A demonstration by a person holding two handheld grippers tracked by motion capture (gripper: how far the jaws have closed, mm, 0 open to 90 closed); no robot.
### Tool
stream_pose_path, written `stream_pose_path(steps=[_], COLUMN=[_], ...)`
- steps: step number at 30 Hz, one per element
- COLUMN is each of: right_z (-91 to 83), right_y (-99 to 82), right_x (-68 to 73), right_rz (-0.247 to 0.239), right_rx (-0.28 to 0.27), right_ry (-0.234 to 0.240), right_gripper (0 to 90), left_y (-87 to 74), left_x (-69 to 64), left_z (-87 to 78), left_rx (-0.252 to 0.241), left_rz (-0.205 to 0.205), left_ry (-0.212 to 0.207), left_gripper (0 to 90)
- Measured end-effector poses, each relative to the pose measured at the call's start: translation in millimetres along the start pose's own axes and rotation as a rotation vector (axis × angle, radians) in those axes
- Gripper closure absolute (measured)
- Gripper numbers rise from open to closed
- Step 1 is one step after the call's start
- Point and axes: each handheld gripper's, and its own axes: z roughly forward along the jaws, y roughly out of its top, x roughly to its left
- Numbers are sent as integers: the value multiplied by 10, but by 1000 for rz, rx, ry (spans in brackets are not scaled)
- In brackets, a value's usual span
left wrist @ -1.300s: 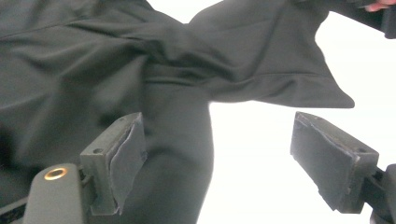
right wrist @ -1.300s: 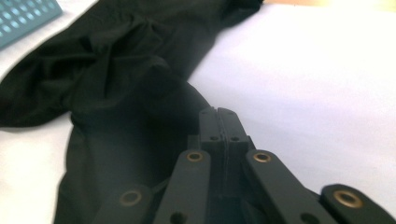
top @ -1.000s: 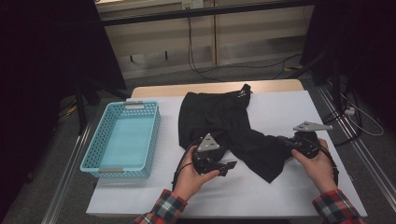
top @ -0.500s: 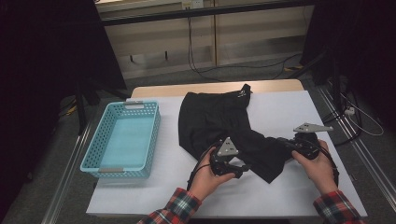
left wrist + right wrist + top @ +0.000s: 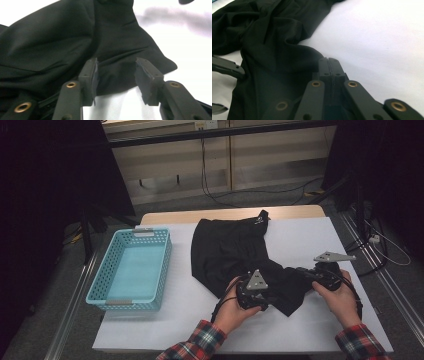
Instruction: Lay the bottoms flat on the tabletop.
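1. Left gripper point(image 5: 116, 80) is seen with its jaws partly apart; they have just been closing, and the hem of the black garment point(image 5: 75, 45) lies between the pads, which are not yet pressed on it.
2. Right gripper point(image 5: 328, 62) is seen fully closed, its jaws pressed flat together at the garment's edge; whether cloth is pinched between them cannot be told.
3. The garment is shown as thin, matte, softly creased black fabric, spread out with rumpled folds.
4. The jaws are made of black plastic links with brass rivets and dark pads.
5. From above, the garment point(image 5: 235, 255) is seen stretching away beyond both grippers, its near corner lying between them on the white table point(image 5: 320, 240).
6. A turquoise lattice basket point(image 5: 132, 270) stands well off to the left gripper's far side.
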Motion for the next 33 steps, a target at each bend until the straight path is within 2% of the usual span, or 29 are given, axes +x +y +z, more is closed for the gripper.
stream_pose_path(steps=[2,4,5,8,9,10,12,15,16,18,19,21,26,30,33], right_z=[-2,-3,-3,-4,-4,-5,-9,-22,-32,-57,-72,-106,-170,-164,-199], right_y=[-2,-2,-1,2,2,1,2,2,0,-8,-15,-37,-93,-128,-135], right_x=[-3,0,2,9,11,15,22,32,34,40,45,70,235,396,486], right_rz=[0,-1,-1,-2,-3,-3,-2,-1,-2,6,11,15,-29,-63,-78], right_rx=[0,1,1,0,1,2,2,1,1,-1,-3,0,45,76,74], right_ry=[2,2,3,5,6,7,12,16,18,25,34,54,104,147,162], right_gripper=[900,900,900,900,900,900,900,900,900,900,900,900,900,900,900], left_y=[2,-4,-10,-12,-14,-13,-13,-23,-34,-54,-58,-68,-80,-171,-252], left_x=[-4,-11,-13,-36,-52,-53,-39,-1,1,2,4,6,25,36,37], left_z=[6,19,22,17,12,8,-6,-65,-93,-186,-246,-360,-633,-809,-903], left_rx=[20,54,56,59,60,65,69,81,68,57,62,44,16,31,31], left_rz=[8,-3,-7,13,9,12,-25,-44,-62,-68,-57,-75,-93,-93,-106], left_ry=[4,4,0,-33,-30,-30,-55,-76,-82,-94,-99,-116,-119,-106,-98], left_gripper=[593,652,714,854,893,900,900,900,900,900,900,900,900,900,900])
